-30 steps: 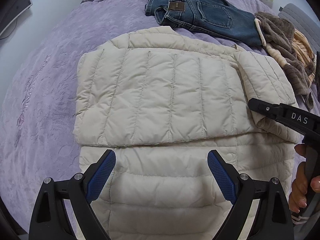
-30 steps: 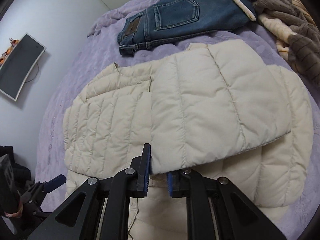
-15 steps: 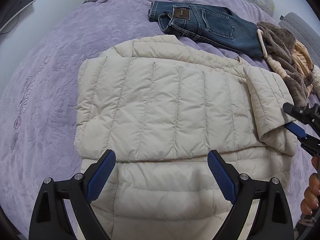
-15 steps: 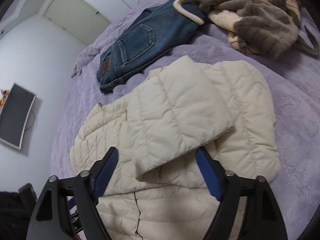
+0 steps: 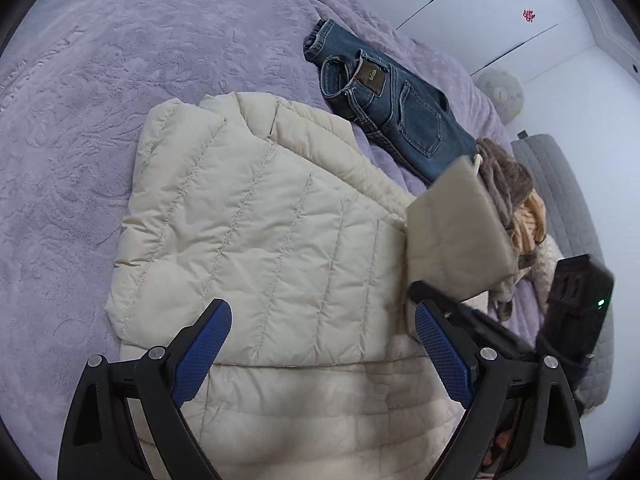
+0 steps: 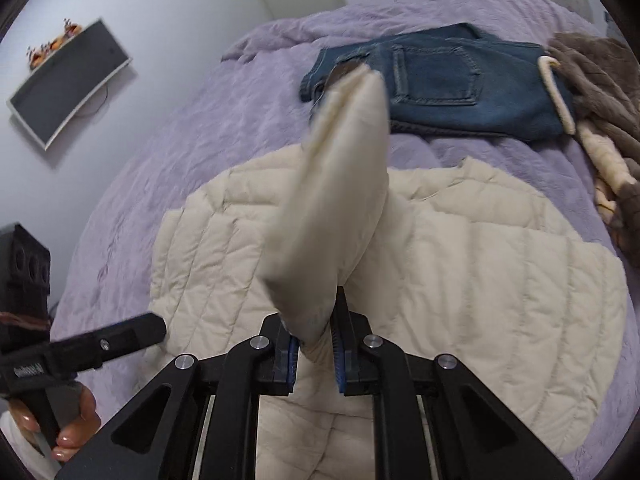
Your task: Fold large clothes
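Note:
A cream quilted puffer jacket [image 5: 256, 232] lies flat on the purple bedspread [image 5: 80, 128], one sleeve folded across its body. My left gripper [image 5: 322, 354] is open and empty, hovering just above the jacket's lower half. My right gripper [image 6: 314, 354] is shut on the cuff end of the other sleeve [image 6: 340, 200] and holds it lifted above the jacket [image 6: 500, 264]. That raised sleeve also shows in the left wrist view [image 5: 456, 236], with the right gripper [image 5: 452, 300] under it.
Folded blue jeans [image 5: 392, 108] lie beyond the jacket's collar. A heap of brown and tan clothes [image 5: 508, 184] lies to the right of them. A grey padded chair [image 5: 568, 208] stands off the bed's right side. A monitor [image 6: 68, 84] hangs on the left wall.
My right gripper was shut on the sleeve edge, opened half a second ago, and has now shut on the sleeve cuff and lifted it. My left gripper stayed open and swung to the right.

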Demonstrator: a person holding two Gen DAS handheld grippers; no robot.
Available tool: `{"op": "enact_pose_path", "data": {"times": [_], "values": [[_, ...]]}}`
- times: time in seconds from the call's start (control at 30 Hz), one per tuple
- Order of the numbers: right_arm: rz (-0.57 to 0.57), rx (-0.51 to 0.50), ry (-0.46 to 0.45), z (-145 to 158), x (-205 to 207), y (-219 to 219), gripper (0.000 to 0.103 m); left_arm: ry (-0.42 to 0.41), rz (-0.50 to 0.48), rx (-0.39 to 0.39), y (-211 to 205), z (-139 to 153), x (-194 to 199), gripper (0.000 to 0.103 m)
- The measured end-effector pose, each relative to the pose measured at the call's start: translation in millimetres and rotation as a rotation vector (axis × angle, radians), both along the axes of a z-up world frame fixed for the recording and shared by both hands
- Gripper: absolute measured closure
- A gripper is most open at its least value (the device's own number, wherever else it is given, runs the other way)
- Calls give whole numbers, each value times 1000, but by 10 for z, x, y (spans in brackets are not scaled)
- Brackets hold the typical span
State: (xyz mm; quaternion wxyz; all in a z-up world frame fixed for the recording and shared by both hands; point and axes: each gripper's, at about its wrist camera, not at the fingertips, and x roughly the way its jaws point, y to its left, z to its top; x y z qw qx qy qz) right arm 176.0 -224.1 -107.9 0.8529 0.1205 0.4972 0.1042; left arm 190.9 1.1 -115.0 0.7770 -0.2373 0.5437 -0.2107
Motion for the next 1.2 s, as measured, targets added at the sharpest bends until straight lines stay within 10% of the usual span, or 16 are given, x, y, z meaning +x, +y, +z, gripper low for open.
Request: {"op": "enact_pose_path", "data": {"times": [0.07, 0.17, 0.63, 0.7, 0.77, 0.83, 1.2], "values": [[40, -35, 39, -94, 29, 150, 81, 2, -1, -32, 21, 11, 39, 9], [59, -47, 49, -131, -23, 211, 32, 7, -22, -52, -30, 6, 101, 9], [-232, 283, 190, -277, -958, -920, 31, 59, -136, -4, -733, -267, 407, 10], [-302, 351, 213, -372, -1074, -1100, 31, 61, -120, -1, -755, -268, 430, 29], [-369, 402, 219, -447, -1145, -1256, 31, 79, -119, 7, -763, -282, 459, 75], [-424, 452, 210, -493, -1202, -1391, 31, 85, -121, 1, -751, -277, 459, 91], [-623, 576, 165, -662, -1246, -1905, 31, 53, -85, 50, -407, -237, 100, 91]]}}
